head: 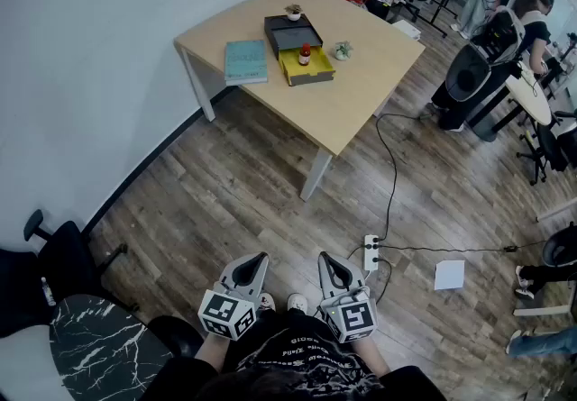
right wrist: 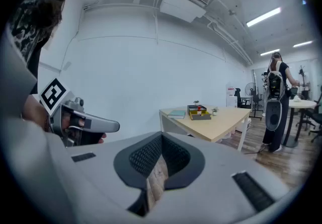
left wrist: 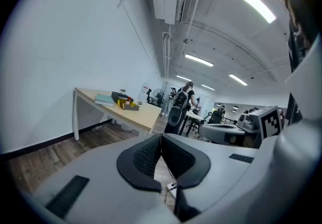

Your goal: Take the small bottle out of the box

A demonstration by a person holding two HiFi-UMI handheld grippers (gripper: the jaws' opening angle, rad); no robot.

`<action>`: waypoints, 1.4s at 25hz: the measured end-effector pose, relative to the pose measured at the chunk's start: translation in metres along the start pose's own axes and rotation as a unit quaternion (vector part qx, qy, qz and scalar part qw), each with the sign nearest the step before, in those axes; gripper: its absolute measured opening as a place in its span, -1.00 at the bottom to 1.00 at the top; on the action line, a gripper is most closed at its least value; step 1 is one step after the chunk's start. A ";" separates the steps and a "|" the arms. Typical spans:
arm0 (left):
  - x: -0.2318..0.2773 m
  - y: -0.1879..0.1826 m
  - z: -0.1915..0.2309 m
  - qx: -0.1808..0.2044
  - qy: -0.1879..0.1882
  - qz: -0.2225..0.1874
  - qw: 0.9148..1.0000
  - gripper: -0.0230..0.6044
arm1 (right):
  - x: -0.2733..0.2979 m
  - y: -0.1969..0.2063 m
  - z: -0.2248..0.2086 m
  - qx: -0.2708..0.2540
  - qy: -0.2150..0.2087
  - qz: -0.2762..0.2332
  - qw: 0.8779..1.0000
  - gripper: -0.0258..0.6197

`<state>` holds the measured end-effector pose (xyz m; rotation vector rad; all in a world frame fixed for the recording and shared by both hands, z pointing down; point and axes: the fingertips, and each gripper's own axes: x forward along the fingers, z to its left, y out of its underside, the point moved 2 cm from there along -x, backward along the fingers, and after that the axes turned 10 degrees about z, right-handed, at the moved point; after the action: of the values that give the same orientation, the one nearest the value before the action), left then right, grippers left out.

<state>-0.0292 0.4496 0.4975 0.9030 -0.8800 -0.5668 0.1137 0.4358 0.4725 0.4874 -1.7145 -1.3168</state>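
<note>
Well, the small bottle (head: 305, 54) stood far off in the yellow box (head: 313, 77) on the tabletop (head: 361, 95). It looked light, hard and maybe slippery, so I would pinch its middle gently. My left hand-held gripper (head: 257, 260) and right hand-held gripper (head: 326, 262) were closed, holding nothing.

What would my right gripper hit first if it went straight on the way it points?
Nothing near. The right gripper points slightly down over wooden floor toward the table; probably floor first, short of the table, though depth is unclear.
</note>
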 end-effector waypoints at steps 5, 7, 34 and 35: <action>-0.014 0.001 -0.013 -0.008 -0.011 -0.016 1.000 -0.91 | -0.021 0.010 -0.001 0.010 0.010 0.006 1.000 -0.92; -0.018 0.006 -0.019 0.004 -0.017 -0.012 1.000 -0.91 | -0.029 0.013 -0.003 0.018 0.014 0.003 1.000 -0.92; -0.042 0.010 0.001 0.043 0.037 0.006 0.998 0.08 | -0.027 0.033 0.023 0.045 0.037 0.017 0.998 -0.20; -0.041 0.009 0.002 0.046 0.039 0.005 0.998 0.08 | -0.026 0.034 0.024 0.046 0.037 0.018 0.998 -0.20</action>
<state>-0.0525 0.4841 0.4892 0.9969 -0.8438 -0.4832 0.1145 0.4805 0.4917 0.5501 -1.7199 -1.1836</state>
